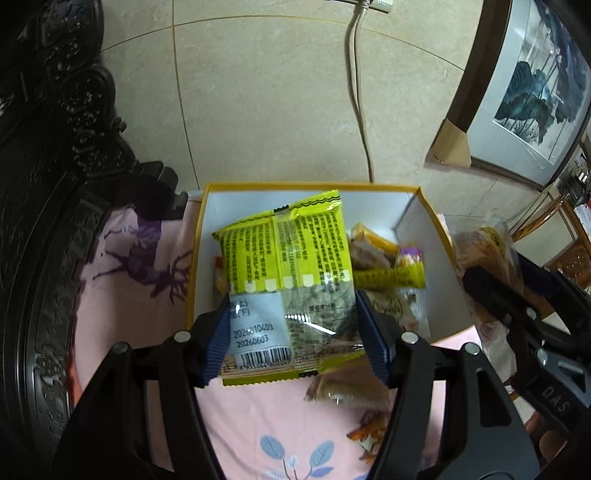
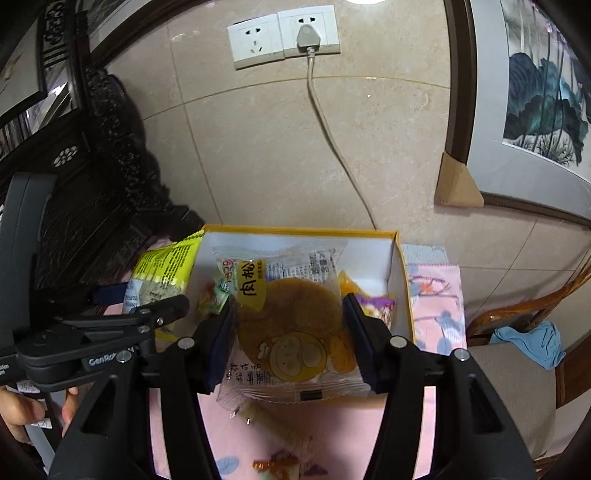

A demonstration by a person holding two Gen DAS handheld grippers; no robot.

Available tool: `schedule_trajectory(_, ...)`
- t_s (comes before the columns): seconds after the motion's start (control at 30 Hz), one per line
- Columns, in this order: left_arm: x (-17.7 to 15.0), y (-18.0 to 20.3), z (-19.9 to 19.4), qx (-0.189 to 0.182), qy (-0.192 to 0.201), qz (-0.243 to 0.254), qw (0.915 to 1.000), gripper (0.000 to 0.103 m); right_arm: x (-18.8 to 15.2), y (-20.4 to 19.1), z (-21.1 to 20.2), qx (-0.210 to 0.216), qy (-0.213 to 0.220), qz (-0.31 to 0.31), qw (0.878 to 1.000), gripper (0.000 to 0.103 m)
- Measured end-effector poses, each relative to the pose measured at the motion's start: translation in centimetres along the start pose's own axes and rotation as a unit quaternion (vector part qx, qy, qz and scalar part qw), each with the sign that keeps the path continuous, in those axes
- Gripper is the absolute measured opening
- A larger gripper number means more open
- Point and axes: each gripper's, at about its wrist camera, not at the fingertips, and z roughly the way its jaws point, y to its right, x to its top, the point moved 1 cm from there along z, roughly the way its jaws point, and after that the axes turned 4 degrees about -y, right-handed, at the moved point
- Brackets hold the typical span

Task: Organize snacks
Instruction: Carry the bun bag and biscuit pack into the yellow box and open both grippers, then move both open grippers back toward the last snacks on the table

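My yellow-green packet [image 1: 284, 266], black print, white label. My clear packet [image 2: 291, 321]: brown cake, cartoon face. Behind both, yellow-rimmed white box [image 1: 314, 186]; beneath it, pink cloth [image 1: 122, 266], seemingly floral.

A beige tiled wall [image 2: 280, 155] stands behind everything. High on it sits a white double socket [image 2: 284, 35], a grey plug [image 2: 308, 37] in its right half, a pale cable [image 2: 332, 136] hanging down. Right of the socket leans a framed ink painting [image 2: 535, 99]; left, dark carved wooden furniture [image 2: 92, 177].
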Motion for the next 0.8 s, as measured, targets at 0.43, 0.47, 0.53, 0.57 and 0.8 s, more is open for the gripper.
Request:
schedule_trajectory(0.43,-1.7,-3.7,-1.2,0.023,0.006,-0.059,0.9980,0.096,0.3,1.8,-2.0,0.022,0.018,0.007,1.000,0.094)
schedule_trajectory(0.47,-2.7,-4.0,-1.2,0.018,0.002,-0.067,0.9976,0.096,-0.9,1.8,-2.1,0.030,0.008,0.008,0.999,0.095)
schedule_trajectory(0.53,-6.2,-4.8,-1.0,0.013,-0.016,-0.080,0.9966,0.096,-4.7,1.6,-1.9,0.036,-0.024,0.002,0.999,0.096)
schedule_trajectory(0.57,-7.7,-5.1,-0.8,0.009,-0.026,-0.083,0.9961,0.096,-6.2,1.6,-1.7,0.037,-0.039,0.000,0.999,0.096)
schedule_trajectory(0.8,-18.9,-5.6,0.3,-0.005,-0.121,-0.068,0.9903,0.096,-19.2,0.9,2.2,0.053,-0.196,0.026,0.979,0.096)
